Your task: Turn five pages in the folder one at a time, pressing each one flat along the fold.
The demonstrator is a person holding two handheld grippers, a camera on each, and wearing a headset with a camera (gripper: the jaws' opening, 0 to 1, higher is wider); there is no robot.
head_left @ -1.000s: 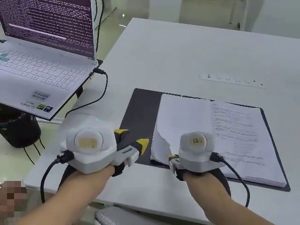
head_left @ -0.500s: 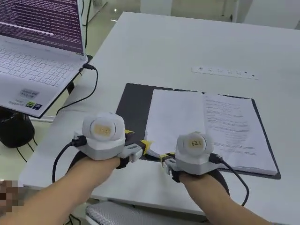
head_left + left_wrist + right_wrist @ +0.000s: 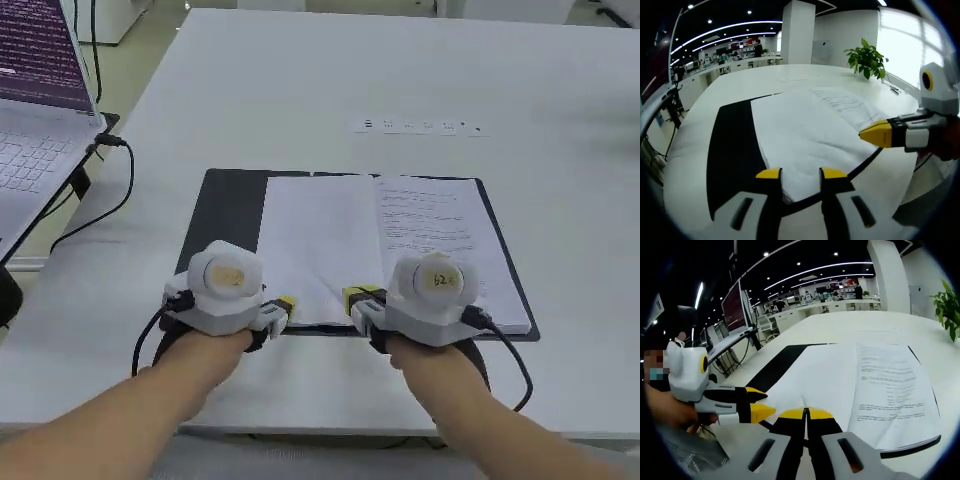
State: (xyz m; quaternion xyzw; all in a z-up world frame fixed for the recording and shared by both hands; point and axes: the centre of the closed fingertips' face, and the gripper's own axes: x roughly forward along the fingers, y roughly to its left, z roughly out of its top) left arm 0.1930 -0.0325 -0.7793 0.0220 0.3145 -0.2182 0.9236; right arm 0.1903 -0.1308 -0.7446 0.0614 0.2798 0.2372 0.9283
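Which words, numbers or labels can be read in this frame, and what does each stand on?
"62", then a blurred mark: numbered sticker on the right tool.
The other sticker, on the left tool: blurred.
Text of the printed page in the folder: too small.
Screen of the laptop: too small.
Marks on the power strip: too small.

Laptop (image 3: 35, 110) cut off by head view's left edge; screen text unreadable. Print on right page (image 3: 430, 235) too small to read, ditto power strip (image 3: 420, 126) markings. Bodies of left gripper (image 3: 286, 303) & right gripper (image 3: 358, 296) hide folder's (image 3: 225, 215) near edge. Can't tell if right jaws pinch paper.
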